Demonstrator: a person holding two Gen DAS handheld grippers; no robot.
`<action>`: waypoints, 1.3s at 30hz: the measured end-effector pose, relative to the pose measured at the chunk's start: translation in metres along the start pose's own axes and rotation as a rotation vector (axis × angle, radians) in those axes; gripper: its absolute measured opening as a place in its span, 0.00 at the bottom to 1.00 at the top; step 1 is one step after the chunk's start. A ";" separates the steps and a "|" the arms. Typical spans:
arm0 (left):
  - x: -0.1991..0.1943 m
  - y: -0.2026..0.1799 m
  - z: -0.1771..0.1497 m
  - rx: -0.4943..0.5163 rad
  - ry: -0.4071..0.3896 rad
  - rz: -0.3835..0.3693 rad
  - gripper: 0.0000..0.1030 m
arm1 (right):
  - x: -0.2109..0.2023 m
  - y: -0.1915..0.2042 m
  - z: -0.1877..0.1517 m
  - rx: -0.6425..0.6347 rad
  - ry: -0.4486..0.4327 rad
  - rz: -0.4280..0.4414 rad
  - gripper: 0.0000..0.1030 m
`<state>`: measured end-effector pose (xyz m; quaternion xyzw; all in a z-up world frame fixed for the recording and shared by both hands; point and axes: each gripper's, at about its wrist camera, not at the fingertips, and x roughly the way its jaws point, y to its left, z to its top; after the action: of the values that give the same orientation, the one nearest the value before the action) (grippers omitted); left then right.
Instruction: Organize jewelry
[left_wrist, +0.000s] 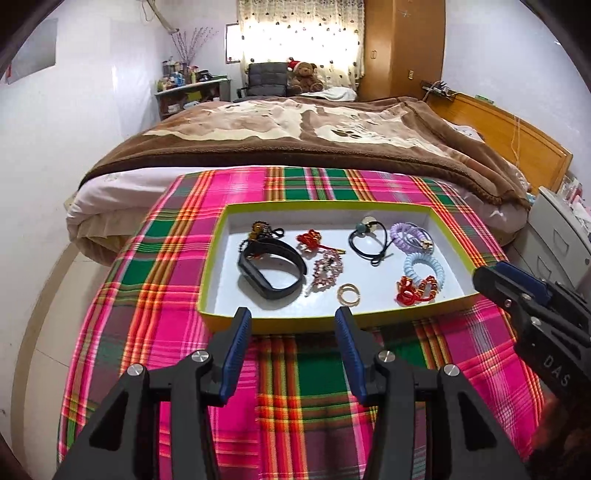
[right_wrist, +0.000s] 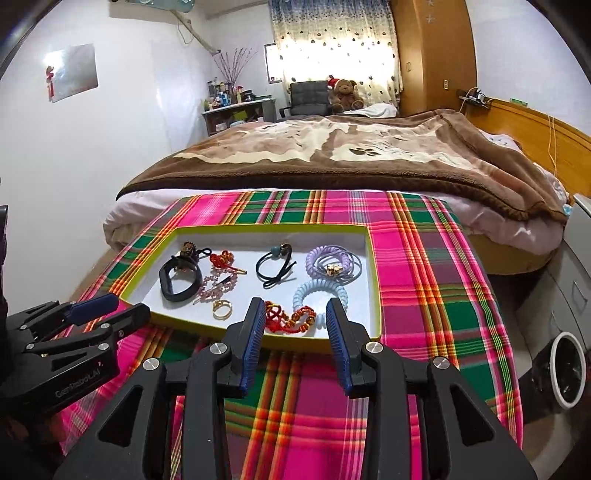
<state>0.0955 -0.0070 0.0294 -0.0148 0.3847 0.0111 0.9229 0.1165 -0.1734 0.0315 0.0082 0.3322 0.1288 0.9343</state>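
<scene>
A shallow box (left_wrist: 229, 321) (right_wrist: 373, 280) with a yellow-green rim and white floor sits on the plaid cloth. Inside lie a black wristband (left_wrist: 271, 275) (right_wrist: 179, 280), a red knot charm (left_wrist: 308, 238), a pink bead piece (left_wrist: 327, 273), a gold ring (left_wrist: 349, 294) (right_wrist: 221, 309), a black hair tie (left_wrist: 369, 240) (right_wrist: 275, 264), a purple coil tie (left_wrist: 408, 232) (right_wrist: 330, 258), a blue coil tie (left_wrist: 423, 266) (right_wrist: 319, 291) and a red-gold bead bracelet (left_wrist: 415, 290) (right_wrist: 291, 317). My left gripper (left_wrist: 293, 317) (right_wrist: 127, 306) is open and empty at the box's near rim. My right gripper (right_wrist: 295, 306) (left_wrist: 487, 273) is open and empty, just before the red bracelet.
The plaid cloth (left_wrist: 295, 387) covers a small table pushed against a bed with a brown blanket (left_wrist: 295, 125). A grey drawer unit (left_wrist: 557, 229) stands at the right. A white-rimmed bin (right_wrist: 567, 373) sits on the floor at the right.
</scene>
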 end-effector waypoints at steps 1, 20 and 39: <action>-0.001 0.000 -0.001 -0.003 0.000 0.003 0.47 | -0.001 0.000 -0.001 -0.002 0.000 -0.005 0.34; -0.003 0.003 -0.006 -0.018 0.002 -0.012 0.47 | -0.005 0.009 -0.007 -0.001 0.002 -0.007 0.48; -0.005 0.004 -0.008 -0.027 0.002 -0.008 0.47 | -0.006 0.010 -0.011 -0.001 0.009 -0.004 0.48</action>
<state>0.0862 -0.0035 0.0267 -0.0291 0.3855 0.0126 0.9222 0.1027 -0.1664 0.0281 0.0066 0.3362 0.1269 0.9332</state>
